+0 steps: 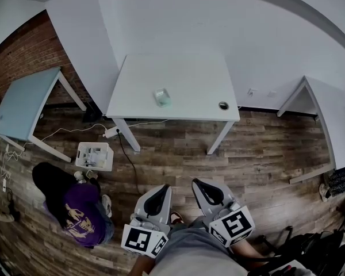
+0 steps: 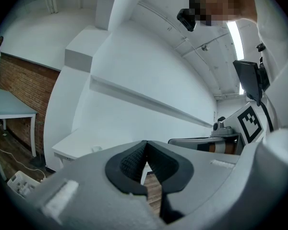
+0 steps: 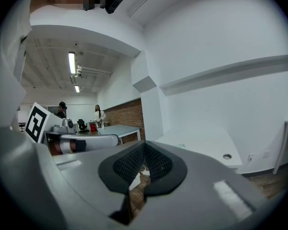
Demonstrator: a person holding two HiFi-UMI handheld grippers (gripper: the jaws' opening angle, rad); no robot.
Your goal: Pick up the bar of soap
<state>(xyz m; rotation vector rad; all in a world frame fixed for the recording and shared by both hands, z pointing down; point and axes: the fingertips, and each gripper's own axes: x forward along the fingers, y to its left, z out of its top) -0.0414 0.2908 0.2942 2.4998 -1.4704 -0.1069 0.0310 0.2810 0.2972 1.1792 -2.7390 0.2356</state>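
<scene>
White table (image 1: 172,85) has a smooth matt top; floor (image 1: 178,154) is wood-look planks with visible grain; brick wall (image 1: 17,56) is rough. Bar of soap (image 1: 163,97) looks faintly glossy, too small to be sure. Left gripper (image 2: 146,163) and right gripper (image 3: 144,161) have matt grey plastic shells and black ribbed pads (image 2: 130,164).
</scene>
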